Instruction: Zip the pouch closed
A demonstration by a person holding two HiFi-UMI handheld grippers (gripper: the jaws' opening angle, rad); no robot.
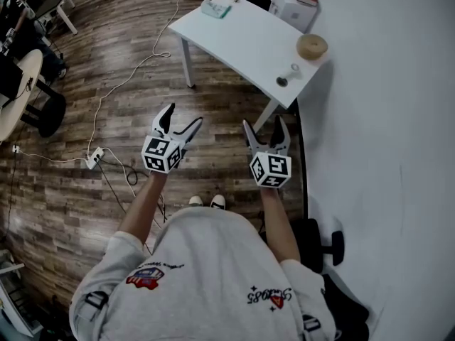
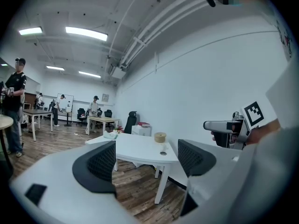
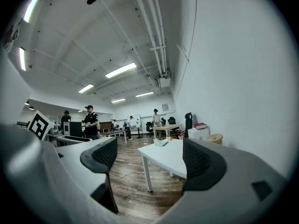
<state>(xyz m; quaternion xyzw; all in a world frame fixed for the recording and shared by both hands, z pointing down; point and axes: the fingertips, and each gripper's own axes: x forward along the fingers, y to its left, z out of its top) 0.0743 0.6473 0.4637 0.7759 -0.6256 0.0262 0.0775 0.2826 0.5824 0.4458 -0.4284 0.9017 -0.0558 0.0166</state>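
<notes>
The person is standing a few steps short of the white table (image 1: 242, 41), holding both tools out level in front of the chest and pointing them toward it. The left gripper (image 1: 183, 116) is gaping wide with nothing between its pads, only the table and the wooden floor showing through the gap, and the right gripper (image 1: 264, 123) is hanging just as open and just as empty beside it. What I am taking for the pouch (image 1: 215, 8) is lying at the table's far end, a small pale greenish bundle well apart from both tools. It is too small from here to make out the zip or which way it runs. Nearer the person, along the table's wall-side edge, a tape roll (image 1: 311, 46) is sitting, with a little dark-and-metal item (image 1: 288, 75) beside it near the closest corner. A white box (image 1: 290, 7) is standing on the floor just beyond the table against the wall. The zipping is not yet under way. The pouch is looking soft and light to me, the sort that is going to slide and bunch up on that smooth top if it is tugged from one side only. So I am guessing one tool should be pinching the fabric at the open end of the zip to pin it down. The other should be nipping the small pull tab, which is likely thin and slippery, and drawing it along while the cloth is kept taut.
</notes>
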